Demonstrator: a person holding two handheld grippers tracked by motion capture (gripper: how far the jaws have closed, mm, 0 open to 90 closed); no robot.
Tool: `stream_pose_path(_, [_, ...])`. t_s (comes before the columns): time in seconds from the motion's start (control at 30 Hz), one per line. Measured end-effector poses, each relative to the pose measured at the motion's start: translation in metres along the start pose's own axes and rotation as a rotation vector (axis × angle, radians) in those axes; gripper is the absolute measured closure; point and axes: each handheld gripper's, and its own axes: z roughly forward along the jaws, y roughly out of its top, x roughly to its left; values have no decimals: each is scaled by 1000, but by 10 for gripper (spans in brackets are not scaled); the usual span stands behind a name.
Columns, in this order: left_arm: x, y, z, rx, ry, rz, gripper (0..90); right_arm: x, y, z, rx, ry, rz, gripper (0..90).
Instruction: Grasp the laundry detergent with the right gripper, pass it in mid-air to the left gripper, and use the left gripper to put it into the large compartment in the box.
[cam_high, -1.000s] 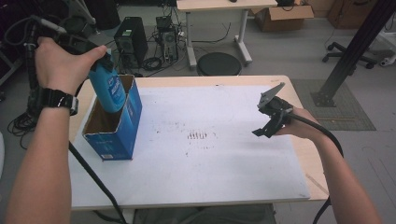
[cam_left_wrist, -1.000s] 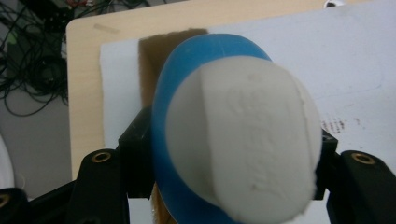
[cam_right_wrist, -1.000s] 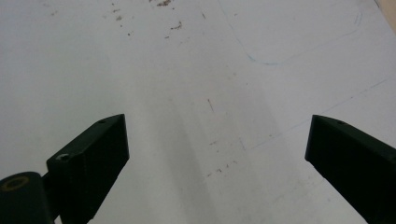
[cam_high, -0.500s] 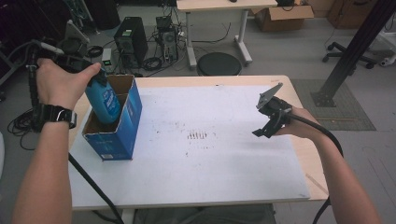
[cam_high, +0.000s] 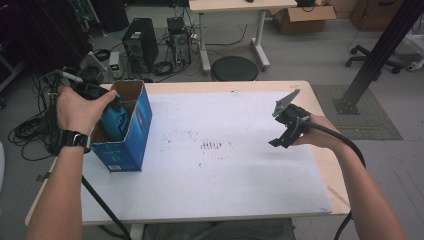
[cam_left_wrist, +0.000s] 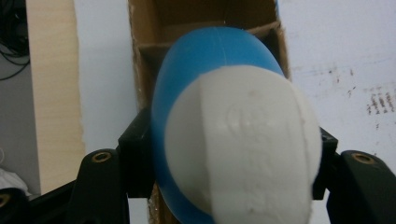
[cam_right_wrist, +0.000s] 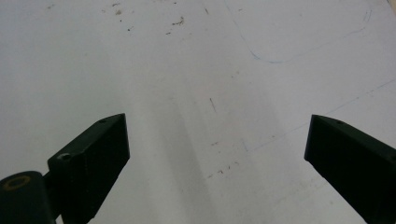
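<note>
Packing is nearly done: left gripper (cam_high: 102, 97) clamps the blue bottle (cam_left_wrist: 219, 84) by its white cap (cam_left_wrist: 247, 149), body already partly inside the blue cardboard box (cam_high: 132, 135); seating and release remain. Right gripper (cam_high: 287, 127) hovers spread, holding nothing.

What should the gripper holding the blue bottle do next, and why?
Probably lower it a little further, then let go. The left gripper is shut on the blue plastic bottle with a white cap, which is only partly inside the open blue cardboard box. In the left gripper view the bottle points into the box opening, so a straight push down looks right.
</note>
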Motion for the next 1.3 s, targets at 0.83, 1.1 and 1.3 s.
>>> stream_pose_path(0.83, [-2,-18,43,50,13,29,380,-1,-1,3,8,5,4,63])
stream_pose_path(1.1, [-2,-20,48,56,21,33,379,-2,-3,2,6,2,9,63])
stream_pose_path(1.3, [-1,-21,48,51,20,31,379,-2,-3,2,7,2,12,63])
